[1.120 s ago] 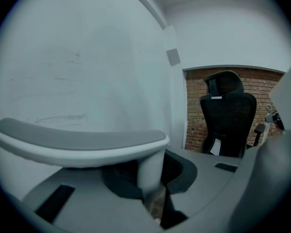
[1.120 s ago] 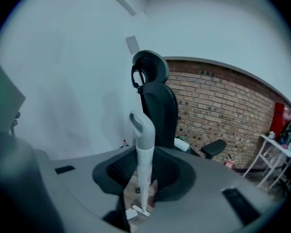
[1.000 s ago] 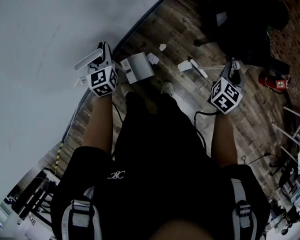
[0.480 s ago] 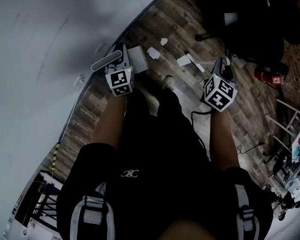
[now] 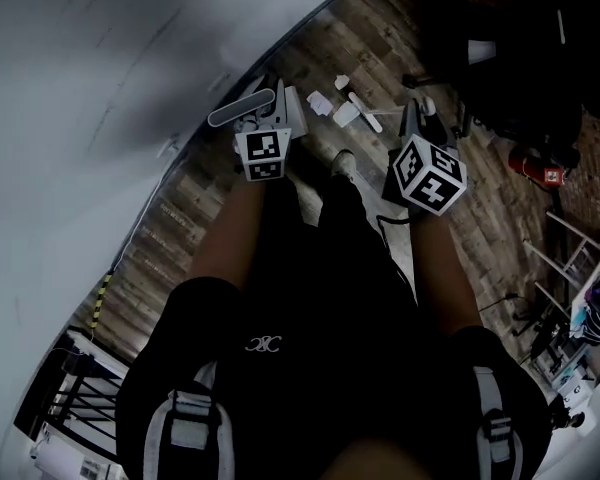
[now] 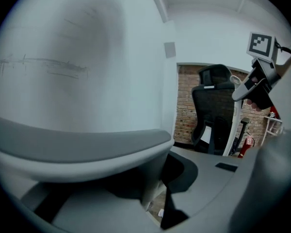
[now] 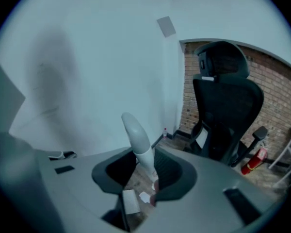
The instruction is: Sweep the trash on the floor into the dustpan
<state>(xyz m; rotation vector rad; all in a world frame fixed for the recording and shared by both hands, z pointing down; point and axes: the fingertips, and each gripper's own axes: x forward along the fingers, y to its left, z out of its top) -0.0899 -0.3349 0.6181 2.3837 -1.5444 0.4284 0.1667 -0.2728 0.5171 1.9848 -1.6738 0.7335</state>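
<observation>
Trash [image 5: 320, 101] shows in the head view as a few white paper scraps on the wood-plank floor [image 5: 380, 38], lying ahead of both sets of jaws and between them. The left gripper [image 5: 262, 133] carries the dustpan [image 5: 292, 108] by its long grey handle [image 5: 242, 108], the pan just beyond its jaws. The right gripper [image 5: 416, 133] holds what looks like a white broom [image 5: 366, 113], though its sweeping end is hard to make out in the dim light.

In the left gripper view, the jaws are closed onto the grey handle, which lies broad across them. The right gripper is up and to the right, well clear.

In the right gripper view, the jaws are clamped on the broom's rounded white grip [image 7: 138, 142]. Below them lie the dustpan and a scrap [image 7: 145, 197], close together.

Light paper may skid past the pan's lip if that lip is not flat on the planks, and a hard stroke could scatter it toward the wall [image 5: 80, 68] or under the black office chair [image 5: 500, 58]. The plank seams could also catch small bits. A red fire extinguisher [image 5: 540, 168] stands beyond the chair, by a brick wall [image 7: 276, 96].
</observation>
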